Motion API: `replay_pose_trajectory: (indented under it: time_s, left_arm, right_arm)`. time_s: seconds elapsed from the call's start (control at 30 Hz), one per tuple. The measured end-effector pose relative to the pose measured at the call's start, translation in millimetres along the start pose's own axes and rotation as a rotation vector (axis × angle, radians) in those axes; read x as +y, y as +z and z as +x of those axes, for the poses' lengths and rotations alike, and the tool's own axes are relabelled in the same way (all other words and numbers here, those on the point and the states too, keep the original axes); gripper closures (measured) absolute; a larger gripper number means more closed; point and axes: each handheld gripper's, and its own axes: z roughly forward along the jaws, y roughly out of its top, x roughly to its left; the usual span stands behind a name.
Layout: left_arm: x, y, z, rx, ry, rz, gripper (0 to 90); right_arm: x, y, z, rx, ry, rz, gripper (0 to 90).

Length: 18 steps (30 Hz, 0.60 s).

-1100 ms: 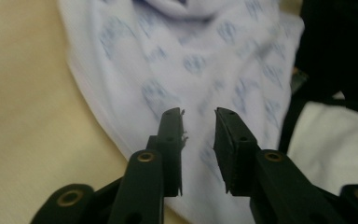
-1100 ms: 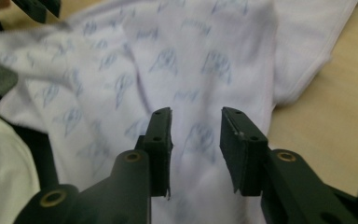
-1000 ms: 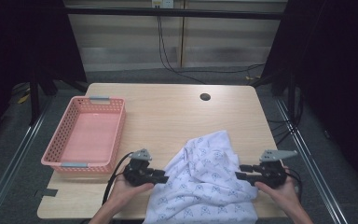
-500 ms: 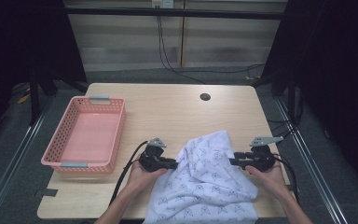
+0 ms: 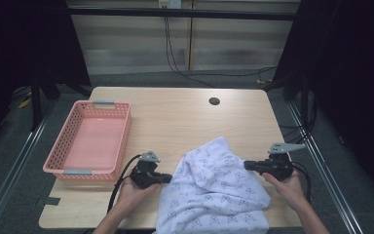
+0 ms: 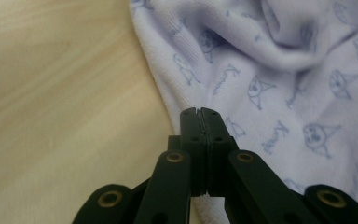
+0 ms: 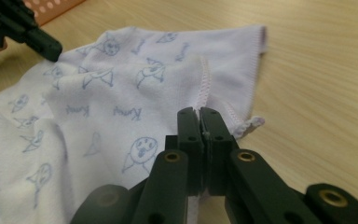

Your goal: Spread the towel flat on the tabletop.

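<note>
A white towel [image 5: 214,190] printed with small blue cartoon faces lies crumpled on the near half of the wooden table [image 5: 175,117], and its front hangs over the near edge. My left gripper [image 5: 169,179] is shut, its tips at the towel's left edge. In the left gripper view the shut jaws [image 6: 199,111] lie over the border of the towel [image 6: 284,79], with no cloth seen between them. My right gripper [image 5: 246,165] is shut at the towel's right side. Its tips [image 7: 199,111] sit just above a stitched hem of the towel [image 7: 121,93].
A pink plastic basket [image 5: 58,146] stands empty at the table's left, close to my left hand. A dark round hole [image 5: 214,101] sits at the far middle of the tabletop. Bare wood stretches beyond the towel. The left gripper [image 7: 51,49] is at the top left of the right gripper view.
Both hands have moved forward and inward, bringing each gripper from beside the towel up to its edge. The towel's bunched top has shifted slightly.
</note>
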Motion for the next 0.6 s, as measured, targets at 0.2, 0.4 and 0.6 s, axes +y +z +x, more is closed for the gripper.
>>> replay_pose_trajectory:
  time_s: [0.2,0.4,0.6]
  left_arm:
    - [-22.0,-13.9,-20.6,-0.026,0.013,0.044,89.1]
    - [-33.5,-20.5,-37.6,-0.096,0.023,0.064,88.6]
    - [-14.6,-14.3,-28.9,-0.108,-0.008,-0.035,71.1]
  right_arm:
    - [-12.3,-34.6,12.4,-0.034,-0.014,-0.025,88.1]
    - [-50.2,-67.0,22.1,-0.104,0.013,0.074,88.0]
    - [-61.3,-72.3,20.8,-0.098,0.045,0.082,73.4]
